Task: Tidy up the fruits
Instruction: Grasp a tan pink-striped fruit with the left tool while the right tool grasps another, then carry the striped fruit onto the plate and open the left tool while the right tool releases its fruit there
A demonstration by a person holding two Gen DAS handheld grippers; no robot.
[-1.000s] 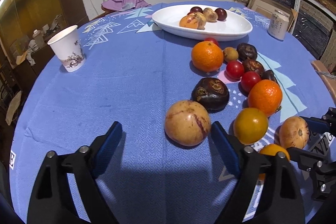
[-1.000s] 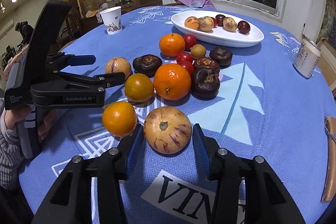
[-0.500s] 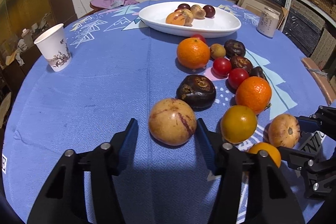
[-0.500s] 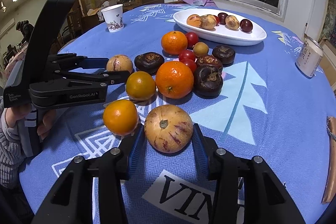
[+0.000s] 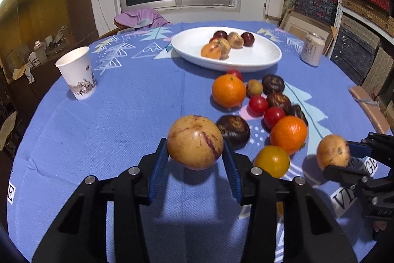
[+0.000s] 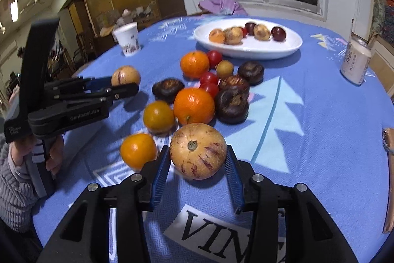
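Tilting downward, 2 claws, left claw and right claw, each gripping 1 striped melon.

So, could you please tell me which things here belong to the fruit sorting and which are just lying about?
Job: striped melons, oranges, tomatoes, dark fruits, white dish.
Lying about: paper cup, drink can, purple cloth.

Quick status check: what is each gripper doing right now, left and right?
Left gripper: jaws have just been closing, now shut on a striped yellow fruit, lifted off the cloth.
Right gripper: jaws have just been closing, shut on another striped yellow fruit.
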